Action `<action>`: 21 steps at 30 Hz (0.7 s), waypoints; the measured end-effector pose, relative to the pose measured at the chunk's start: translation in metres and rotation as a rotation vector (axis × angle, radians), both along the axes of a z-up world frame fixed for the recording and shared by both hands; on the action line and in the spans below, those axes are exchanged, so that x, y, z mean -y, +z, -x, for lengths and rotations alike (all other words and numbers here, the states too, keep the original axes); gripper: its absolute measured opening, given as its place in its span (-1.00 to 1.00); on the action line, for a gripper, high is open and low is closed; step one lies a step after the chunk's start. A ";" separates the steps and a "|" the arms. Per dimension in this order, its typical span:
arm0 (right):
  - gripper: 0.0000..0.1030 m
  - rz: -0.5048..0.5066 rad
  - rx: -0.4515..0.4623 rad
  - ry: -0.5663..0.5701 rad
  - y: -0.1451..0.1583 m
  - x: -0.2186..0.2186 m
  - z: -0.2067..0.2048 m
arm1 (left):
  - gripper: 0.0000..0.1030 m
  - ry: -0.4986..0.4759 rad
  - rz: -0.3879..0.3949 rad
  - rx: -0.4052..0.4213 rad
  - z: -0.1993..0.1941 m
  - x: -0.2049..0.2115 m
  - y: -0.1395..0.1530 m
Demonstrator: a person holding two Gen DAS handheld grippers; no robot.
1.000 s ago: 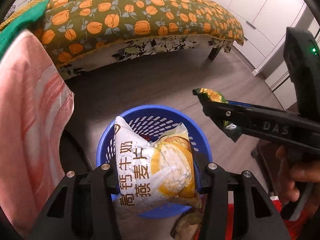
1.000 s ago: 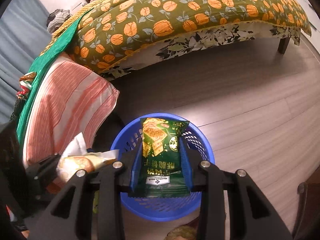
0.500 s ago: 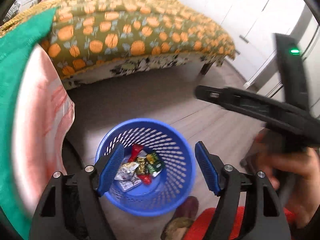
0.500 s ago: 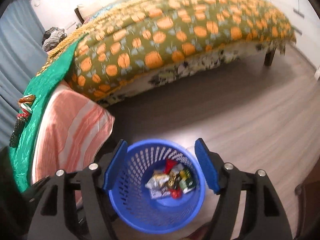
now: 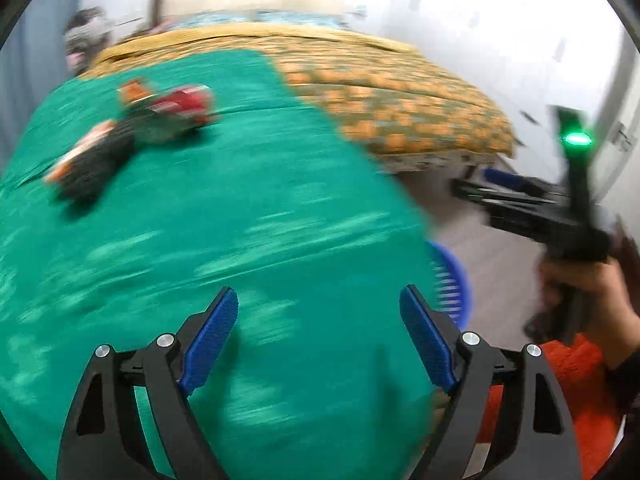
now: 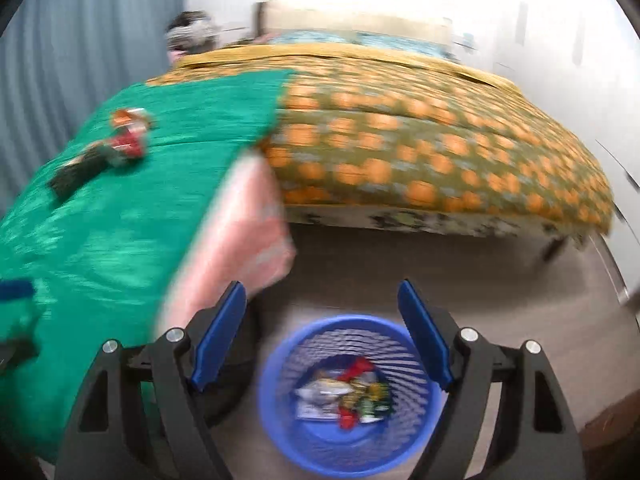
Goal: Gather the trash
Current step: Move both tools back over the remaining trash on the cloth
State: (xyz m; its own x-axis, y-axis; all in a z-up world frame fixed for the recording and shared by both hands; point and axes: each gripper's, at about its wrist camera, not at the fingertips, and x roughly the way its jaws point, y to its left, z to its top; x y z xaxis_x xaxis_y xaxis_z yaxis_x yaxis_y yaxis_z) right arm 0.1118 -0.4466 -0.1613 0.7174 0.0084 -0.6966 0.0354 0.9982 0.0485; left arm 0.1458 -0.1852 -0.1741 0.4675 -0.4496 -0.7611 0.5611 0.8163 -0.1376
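Observation:
Several snack wrappers lie blurred on the green cloth at the far left; the right wrist view shows the same wrappers. My left gripper hangs over the green cloth, its jaws opening with nothing between them. My right gripper is above the blue basket, jaws opening and empty. Wrappers lie in the basket's bottom. In the left wrist view the right gripper shows at the right, held by a hand, and only the basket's edge shows.
A bed with an orange-patterned quilt fills the back. A pink striped cloth hangs below the green one. Grey wooden floor lies between bed and basket. A blue curtain stands at the left. Something orange-red is at lower right.
Both grippers let go of their snack packets, which dropped into the basket, and opened wide. Both then rose and swung left toward the green cloth.

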 end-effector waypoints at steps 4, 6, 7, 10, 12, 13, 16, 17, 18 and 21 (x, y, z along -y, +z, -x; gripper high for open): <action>0.57 -0.071 -0.017 0.115 0.011 -0.074 -0.013 | 0.63 0.125 -0.011 -0.006 -0.028 -0.077 0.000; 0.58 -0.088 -0.045 0.165 0.010 -0.112 -0.026 | 0.65 0.184 -0.008 -0.007 -0.047 -0.110 0.002; 0.58 -0.081 -0.055 0.189 0.009 -0.132 -0.033 | 0.65 0.208 -0.008 -0.008 -0.055 -0.122 0.003; 0.57 -0.052 -0.071 0.261 0.001 -0.183 -0.050 | 0.65 0.271 0.012 -0.005 -0.086 -0.156 0.011; 0.58 -0.050 -0.094 0.296 -0.008 -0.207 -0.060 | 0.66 0.298 0.020 0.013 -0.114 -0.173 0.018; 0.57 -0.047 -0.105 0.309 -0.013 -0.215 -0.065 | 0.66 0.305 0.020 0.023 -0.127 -0.179 0.020; 0.59 -0.026 -0.143 0.321 -0.018 -0.226 -0.074 | 0.66 0.311 0.012 0.056 -0.169 -0.185 0.027; 0.60 -0.030 -0.150 0.324 -0.019 -0.226 -0.076 | 0.66 0.307 0.008 0.065 -0.184 -0.184 0.029; 0.61 -0.035 -0.150 0.324 -0.019 -0.226 -0.077 | 0.66 0.288 0.006 0.073 -0.203 -0.180 0.031; 0.62 -0.018 -0.153 0.325 -0.020 -0.229 -0.077 | 0.66 0.217 0.016 0.067 -0.237 -0.169 0.032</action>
